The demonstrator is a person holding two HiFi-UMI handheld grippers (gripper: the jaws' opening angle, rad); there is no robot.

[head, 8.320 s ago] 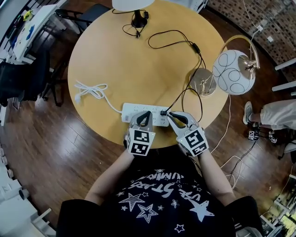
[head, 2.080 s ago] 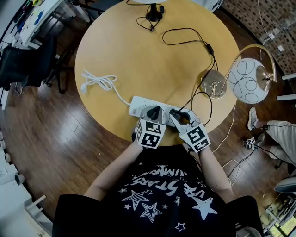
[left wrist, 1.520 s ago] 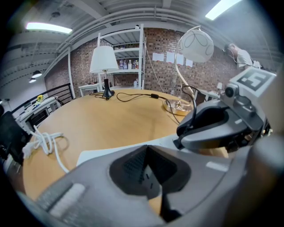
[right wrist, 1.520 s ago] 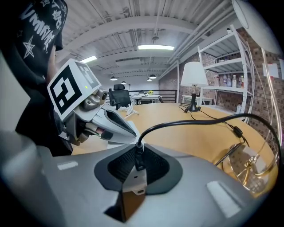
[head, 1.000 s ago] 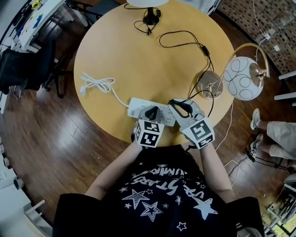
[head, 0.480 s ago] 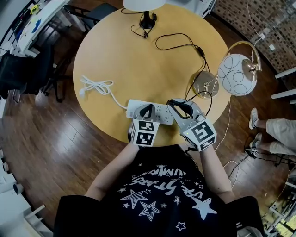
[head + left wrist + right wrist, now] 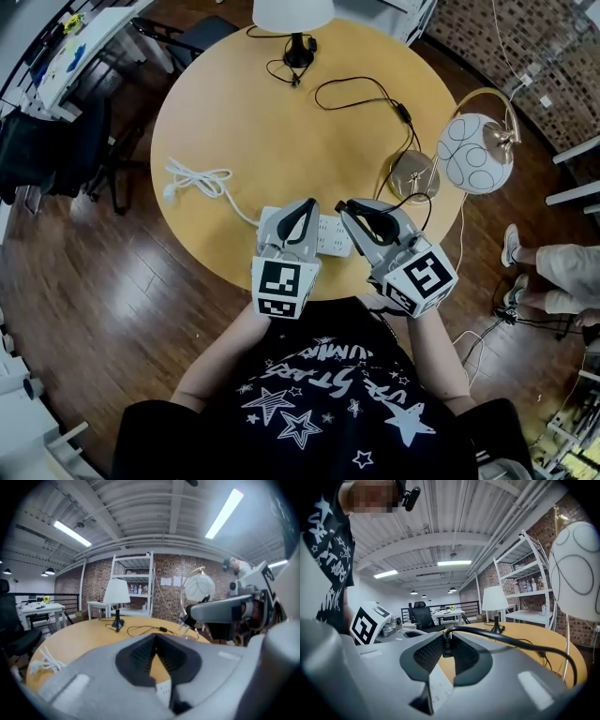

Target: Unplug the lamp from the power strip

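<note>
The white power strip (image 7: 328, 237) lies near the round table's front edge, and a strip of it shows under the right jaws (image 7: 438, 686). My right gripper (image 7: 349, 208) (image 7: 446, 641) is shut on the lamp's black plug (image 7: 447, 648) and holds it above the strip. The black cord (image 7: 511, 641) runs off to the globe lamp (image 7: 475, 153) and its round base (image 7: 412, 175). My left gripper (image 7: 305, 208) (image 7: 156, 637) hovers over the strip's left part, with its jaws shut and nothing between them.
A white-shaded lamp (image 7: 292, 14) with its own black cord stands at the table's far edge. The strip's white cable (image 7: 197, 178) is coiled at the left. A person's legs (image 7: 562, 267) are at the right, and chairs and a desk (image 7: 56, 122) at the left.
Both grippers have risen from the power strip toward the camera. The right one has carried the black plug up and clear of the strip.
</note>
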